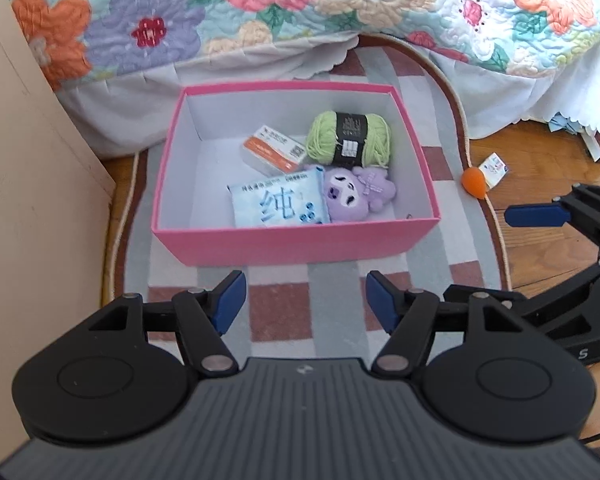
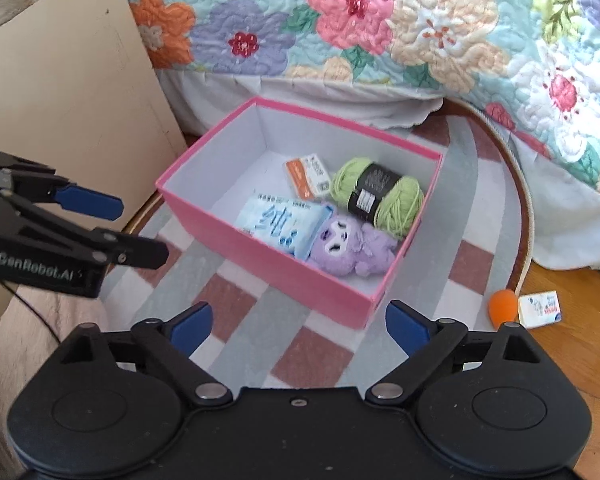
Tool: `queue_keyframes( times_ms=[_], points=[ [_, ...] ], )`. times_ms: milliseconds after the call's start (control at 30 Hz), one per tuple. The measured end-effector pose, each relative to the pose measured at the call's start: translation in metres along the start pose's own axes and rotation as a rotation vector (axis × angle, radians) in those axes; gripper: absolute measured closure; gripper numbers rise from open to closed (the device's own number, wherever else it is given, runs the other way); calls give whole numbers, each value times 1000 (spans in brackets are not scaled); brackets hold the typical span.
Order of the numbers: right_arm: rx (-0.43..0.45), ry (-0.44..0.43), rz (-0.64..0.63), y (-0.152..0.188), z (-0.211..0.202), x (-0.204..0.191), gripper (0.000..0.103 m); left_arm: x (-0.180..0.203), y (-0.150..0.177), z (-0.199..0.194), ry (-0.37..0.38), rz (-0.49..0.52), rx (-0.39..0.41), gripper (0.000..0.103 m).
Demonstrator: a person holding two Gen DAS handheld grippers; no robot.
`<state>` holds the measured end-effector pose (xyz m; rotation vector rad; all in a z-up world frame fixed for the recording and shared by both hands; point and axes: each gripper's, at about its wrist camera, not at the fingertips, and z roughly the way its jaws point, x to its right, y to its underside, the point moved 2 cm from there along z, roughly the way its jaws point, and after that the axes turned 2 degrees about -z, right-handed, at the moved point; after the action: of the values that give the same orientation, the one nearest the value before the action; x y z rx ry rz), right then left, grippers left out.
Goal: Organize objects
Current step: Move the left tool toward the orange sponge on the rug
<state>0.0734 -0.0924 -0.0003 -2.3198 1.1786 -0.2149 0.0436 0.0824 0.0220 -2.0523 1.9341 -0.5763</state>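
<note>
Both your left gripper [image 1: 306, 300] and right gripper [image 2: 299, 326] hang released and empty before the pink box [image 2: 320, 286], while the orange egg-shaped toy [image 2: 502, 306] lies rightward, nearer your right.

Each camera sits on its own gripper and looks forward and steeply down past its blue fingers at the floor. The left view looks at the box [image 1: 296, 240] almost straight on, from near its front side, with the rug [image 1: 284, 312] under its fingers. The right view looks from further right, so the box [image 2: 300, 276] is turned with a corner toward it. Both views show the same box, rug, bed [image 2: 380, 32] and board [image 2: 72, 92]. Each view also sees the other gripper at its side: the right gripper [image 1: 540, 216] in the left view, the left gripper [image 2: 132, 228] in the right view.
</note>
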Motion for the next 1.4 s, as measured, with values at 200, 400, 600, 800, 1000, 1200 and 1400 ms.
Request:
queue_keyframes(
  times_ms=[200,400,600,800,1000,1200,1400],
  points=[
    [-3,22,-21,16,-11,11,7,15,5,-2,13,24,-15,30],
    [15,48,-39,32,-24,24,7,34,14,0,30,75,-34,14],
    [46,60,-54,48,-37,39,7,51,21,5,63,91,-54,9],
    [73,74,-52,63,-43,53,7,68,25,13,56,117,-72,9],
    [130,78,-38,73,-53,63,7,83,23,15,120,88,-87,9],
    [225,94,-47,81,-63,71,7,105,17,24,163,98,-111,11],
    [197,64,48,87,-62,94,7,120,4,21,113,81,-44,14]
  ],
)
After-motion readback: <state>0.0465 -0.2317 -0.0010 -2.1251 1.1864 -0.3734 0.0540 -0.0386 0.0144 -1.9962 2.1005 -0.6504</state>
